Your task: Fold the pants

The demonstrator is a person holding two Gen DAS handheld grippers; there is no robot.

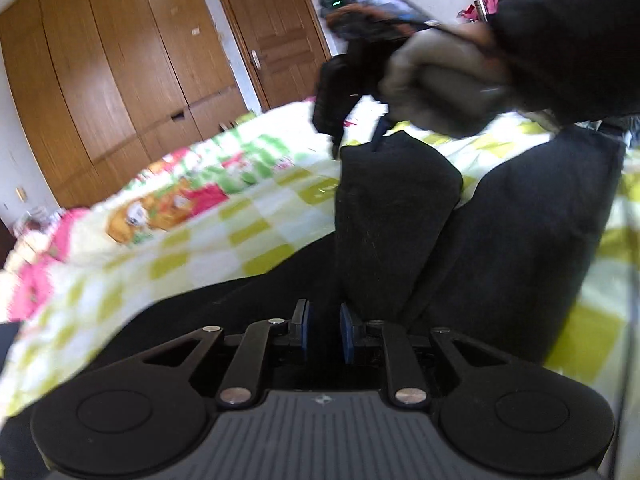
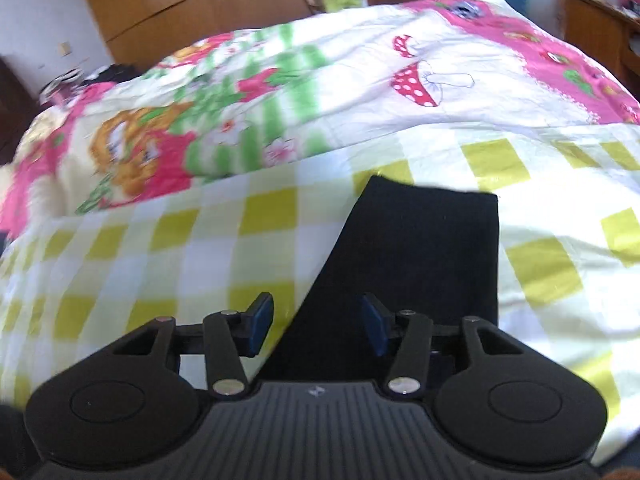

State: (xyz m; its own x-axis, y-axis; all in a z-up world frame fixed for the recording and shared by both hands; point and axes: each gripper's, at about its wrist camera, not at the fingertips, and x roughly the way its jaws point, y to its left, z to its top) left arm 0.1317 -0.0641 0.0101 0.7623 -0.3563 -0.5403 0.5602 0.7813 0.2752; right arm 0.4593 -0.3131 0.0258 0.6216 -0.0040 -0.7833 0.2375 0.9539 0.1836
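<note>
Across the bed (image 2: 160,248), on its yellow-and-white checked bedspread, your black pants (image 1: 520,232) lie spread out, one leg end (image 2: 432,240) reaching toward the cartoon-printed part of the cover. Your left gripper (image 1: 324,330) sits low over the dark fabric; its blue-padded fingers (image 1: 347,334) stand close together with a narrow gap, and you cannot tell whether cloth is pinched between them. Your right gripper (image 2: 317,324) has its fingers (image 2: 262,322) spread wide apart, the left pad over the bedspread and the right pad over the pant leg, the leg's edge running between them. From the left wrist view, your right hand (image 1: 440,80) is blurred above the pants, holding that gripper. Wooden wardrobe doors (image 1: 100,72) stand beyond the bed.
</note>
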